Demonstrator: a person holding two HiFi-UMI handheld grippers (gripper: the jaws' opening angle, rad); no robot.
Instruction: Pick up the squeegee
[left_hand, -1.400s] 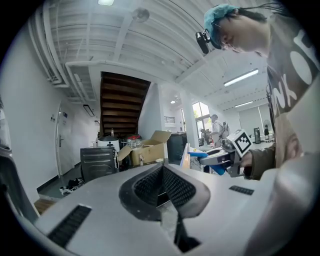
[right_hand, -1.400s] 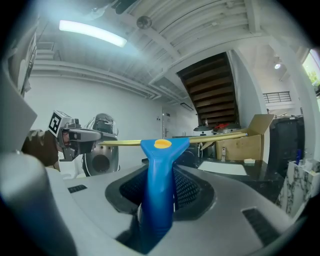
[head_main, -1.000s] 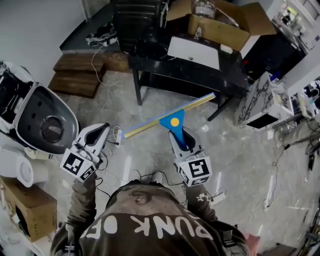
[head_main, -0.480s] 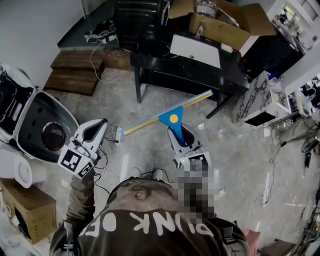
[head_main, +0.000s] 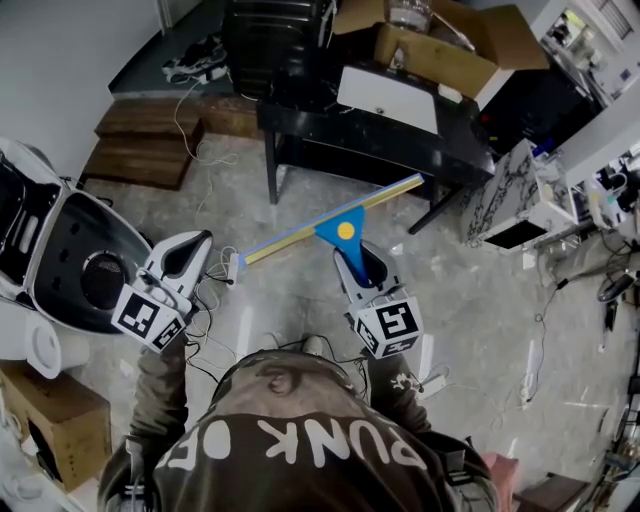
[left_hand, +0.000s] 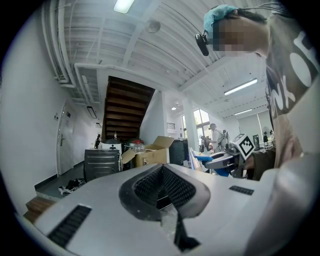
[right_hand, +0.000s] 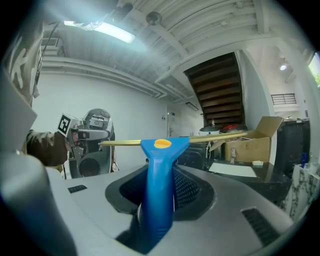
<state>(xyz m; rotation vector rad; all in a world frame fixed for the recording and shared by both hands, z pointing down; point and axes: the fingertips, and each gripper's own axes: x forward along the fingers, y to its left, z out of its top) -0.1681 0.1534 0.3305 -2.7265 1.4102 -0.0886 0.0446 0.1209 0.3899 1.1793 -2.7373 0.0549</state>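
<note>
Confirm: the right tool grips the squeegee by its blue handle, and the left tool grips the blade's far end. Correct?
No. The left tool holds nothing: the left gripper view shows its jaws together and empty. The right tool does grip the squeegee by its blue handle.

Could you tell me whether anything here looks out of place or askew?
The squeegee sits straight in the right tool. Only the loose cables and a power strip strewn over the floor near the left tool look untidy.

Grey floor (head_main: 480, 320) with cables (head_main: 210, 300), wooden steps (head_main: 140, 150), black table (head_main: 380, 140)
</note>
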